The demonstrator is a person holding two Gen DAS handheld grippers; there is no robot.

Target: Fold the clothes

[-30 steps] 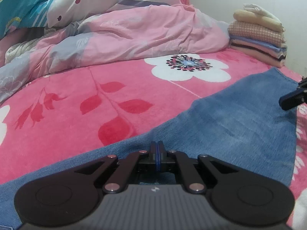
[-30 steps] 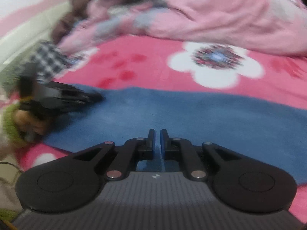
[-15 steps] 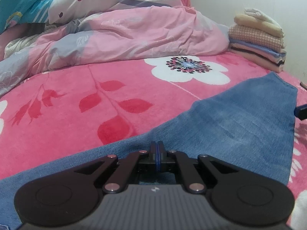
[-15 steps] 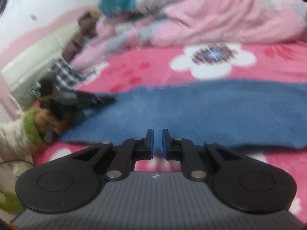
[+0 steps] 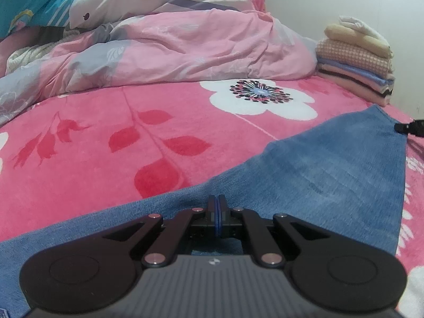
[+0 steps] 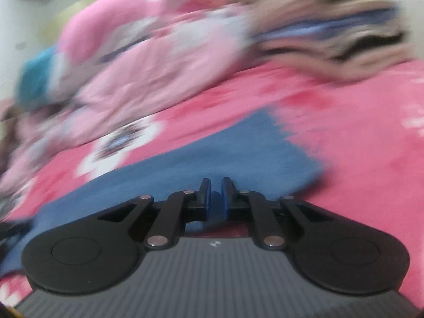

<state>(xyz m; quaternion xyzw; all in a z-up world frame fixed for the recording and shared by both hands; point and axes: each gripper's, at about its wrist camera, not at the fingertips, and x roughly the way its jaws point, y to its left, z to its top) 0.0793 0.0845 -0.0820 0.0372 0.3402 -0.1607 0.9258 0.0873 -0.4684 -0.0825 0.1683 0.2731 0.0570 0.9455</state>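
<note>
A blue denim garment (image 5: 326, 175) lies flat on the pink flowered blanket (image 5: 106, 137). My left gripper (image 5: 217, 206) is shut, its pads together, low over the garment's near edge; whether cloth is pinched between them is hidden. The tip of my right gripper (image 5: 409, 127) shows at the garment's far right corner. In the blurred right wrist view, my right gripper (image 6: 216, 190) has a narrow gap between its pads and sits over the denim (image 6: 201, 159) near its right end.
A crumpled pink duvet (image 5: 172, 53) fills the back of the bed. A stack of folded clothes (image 5: 357, 61) stands at the back right by the wall, and shows blurred in the right wrist view (image 6: 331, 31).
My right gripper has swung fast to the right along the denim, from its left part to its right end. My left gripper has stayed shut at the near edge.
</note>
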